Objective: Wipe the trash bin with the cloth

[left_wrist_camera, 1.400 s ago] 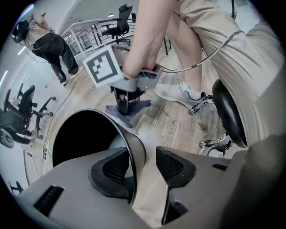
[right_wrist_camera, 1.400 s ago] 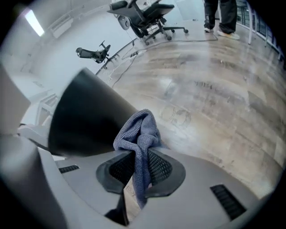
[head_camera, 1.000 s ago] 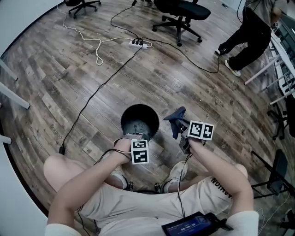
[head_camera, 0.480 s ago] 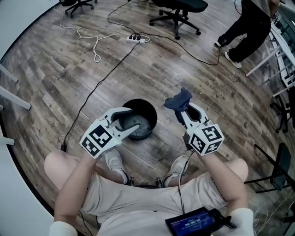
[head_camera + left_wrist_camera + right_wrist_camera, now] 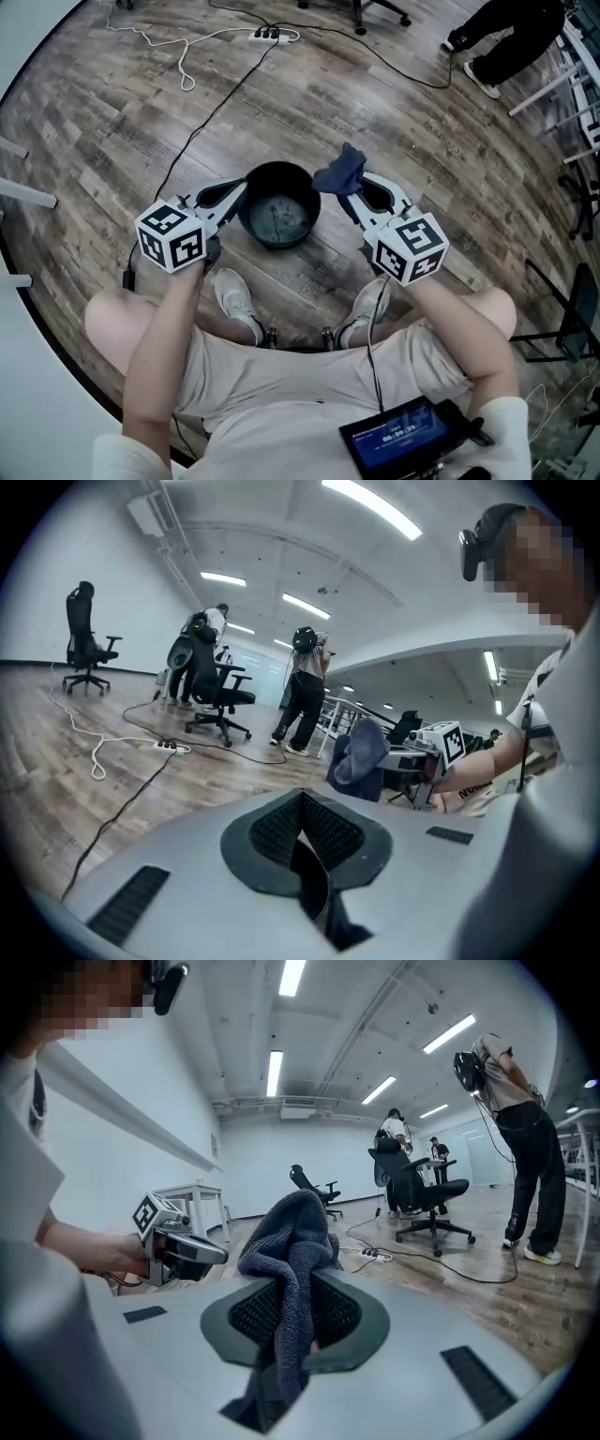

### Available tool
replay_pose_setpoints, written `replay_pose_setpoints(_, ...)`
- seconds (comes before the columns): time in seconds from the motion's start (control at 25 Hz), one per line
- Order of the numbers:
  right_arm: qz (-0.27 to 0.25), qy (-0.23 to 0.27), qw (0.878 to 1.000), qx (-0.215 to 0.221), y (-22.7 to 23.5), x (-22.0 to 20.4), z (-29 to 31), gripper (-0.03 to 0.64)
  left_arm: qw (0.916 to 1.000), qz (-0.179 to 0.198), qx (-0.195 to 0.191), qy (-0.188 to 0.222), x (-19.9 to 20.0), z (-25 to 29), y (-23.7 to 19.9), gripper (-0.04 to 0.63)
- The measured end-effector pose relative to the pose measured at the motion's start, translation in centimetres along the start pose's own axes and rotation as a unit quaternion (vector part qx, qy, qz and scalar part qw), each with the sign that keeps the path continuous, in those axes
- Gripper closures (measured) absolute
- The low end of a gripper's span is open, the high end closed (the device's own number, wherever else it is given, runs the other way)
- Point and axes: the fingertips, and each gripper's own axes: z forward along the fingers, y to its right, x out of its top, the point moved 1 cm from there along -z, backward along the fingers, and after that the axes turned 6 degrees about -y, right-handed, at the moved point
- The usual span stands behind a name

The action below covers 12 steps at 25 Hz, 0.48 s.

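Centre of the head view: we hold both forearms out over our knees, grippers near level, flanking the round black trash bin [image 5: 281,166], upright on the wood-plank floor [image 5: 394,112]. Our left gripper [image 5: 240,187] has its tips just beside the bin's left rim; its jaws have just closed, flat together, nothing between. Our right gripper [image 5: 354,195] clamps the dark blue terry cloth [image 5: 339,172], just upper right of the rim. Floor spreads open above the bin; a black cable [image 5: 202,127] crosses toward upper left.
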Motion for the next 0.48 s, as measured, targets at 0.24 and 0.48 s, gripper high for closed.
replay_pose_setpoints(0.24, -0.029, 0.000, 1.000, 0.003, -0.2, 0.1, 0.6, 0.558, 0.9969, 0.077, -0.006, -0.018, 0.2, 3.6, 3.3, 0.586)
replay_pose_setpoints(0.48, -0.021, -0.009, 1.000, 0.013, -0.9, -0.7, 1.2, 0.558, 0.9944, 0.096, -0.016, -0.042, -1.3, 4.7, 4.7, 0.584)
